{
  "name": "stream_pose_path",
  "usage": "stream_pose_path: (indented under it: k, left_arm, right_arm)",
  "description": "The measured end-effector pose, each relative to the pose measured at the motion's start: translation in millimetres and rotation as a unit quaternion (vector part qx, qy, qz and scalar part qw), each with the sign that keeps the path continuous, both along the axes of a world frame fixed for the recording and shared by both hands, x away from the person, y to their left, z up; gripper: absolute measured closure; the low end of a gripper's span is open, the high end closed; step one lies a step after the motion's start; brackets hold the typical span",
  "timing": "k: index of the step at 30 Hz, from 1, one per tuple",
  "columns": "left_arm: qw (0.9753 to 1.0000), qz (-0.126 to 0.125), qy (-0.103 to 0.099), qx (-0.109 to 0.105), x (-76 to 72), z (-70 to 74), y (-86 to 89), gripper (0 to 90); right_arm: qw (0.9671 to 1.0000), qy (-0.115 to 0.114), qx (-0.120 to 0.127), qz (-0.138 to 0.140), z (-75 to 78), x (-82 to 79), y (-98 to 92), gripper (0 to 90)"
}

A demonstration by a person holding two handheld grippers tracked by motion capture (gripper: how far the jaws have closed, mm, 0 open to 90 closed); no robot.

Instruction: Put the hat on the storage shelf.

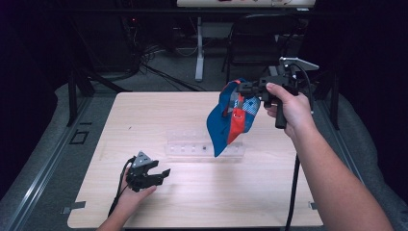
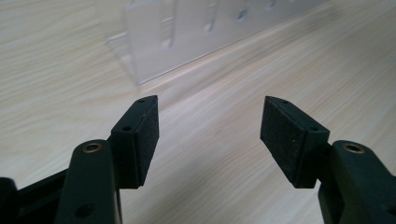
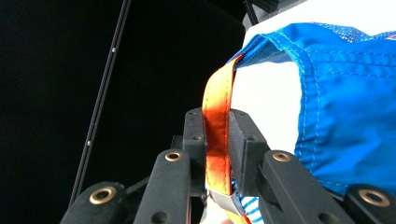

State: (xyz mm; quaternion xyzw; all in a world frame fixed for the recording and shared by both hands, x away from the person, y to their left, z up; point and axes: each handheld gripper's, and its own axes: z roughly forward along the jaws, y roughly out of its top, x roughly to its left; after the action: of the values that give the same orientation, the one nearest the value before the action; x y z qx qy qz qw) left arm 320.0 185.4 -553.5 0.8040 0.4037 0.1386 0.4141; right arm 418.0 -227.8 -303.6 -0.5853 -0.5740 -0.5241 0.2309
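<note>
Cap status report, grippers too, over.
Right gripper shut on cap's orange strap, cap held above clear rack. Left gripper open, low over table.

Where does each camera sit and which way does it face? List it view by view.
High view: above the person's side, looking forward and down on the table; forearms, both grippers.
Left gripper view: on the left gripper, low over the table, facing the clear rack; open jaws.
Right gripper view: on the right gripper, raised, facing the cap; jaws clamp its orange strap.
Shared: high and left views show the rack.
</note>
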Motion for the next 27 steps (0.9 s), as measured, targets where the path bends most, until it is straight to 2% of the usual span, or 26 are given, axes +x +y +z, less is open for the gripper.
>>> stream_pose_path:
  k: [2, 4, 8, 10, 17, 23, 27]
  left_arm:
    - [1.0000, -0.005, -0.007, -0.002, -1.2, 2.4, -4.7, 37.7]
    - [0.9993, -0.027, -0.023, -0.010, -5.8, 12.4, -18.2, 39.9]
    - [0.9980, -0.042, -0.045, -0.015, -9.1, 24.1, -32.4, 39.9]
    - [0.9974, -0.048, -0.050, -0.020, -8.8, 27.3, -38.2, 41.3]
    - [0.9966, -0.054, -0.053, -0.032, -6.9, 30.0, -50.9, 44.2]
    - [0.9966, -0.056, -0.052, -0.030, -3.9, 31.7, -55.6, 45.3]
    - [0.9965, -0.055, -0.055, -0.028, -2.9, 31.8, -57.8, 45.5]
  right_arm:
    - [1.0000, 0.001, 0.004, -0.002, -1.5, 3.2, 0.7, 78.1]
    - [0.9999, 0.002, 0.006, -0.008, -2.9, 6.4, 2.4, 78.1]
    - [0.9999, 0.003, 0.009, -0.012, -5.4, 12.0, 5.6, 78.1]
    - [0.9998, 0.003, 0.012, -0.015, -6.6, 14.3, 7.1, 78.1]
    - [0.9996, 0.004, 0.015, -0.022, -10.4, 21.3, 15.0, 78.1]
    - [0.9991, 0.006, 0.028, -0.031, -17.2, 28.3, 17.8, 78.1]
    - [0.9989, 0.007, 0.025, -0.038, -21.0, 31.8, 18.3, 78.1]
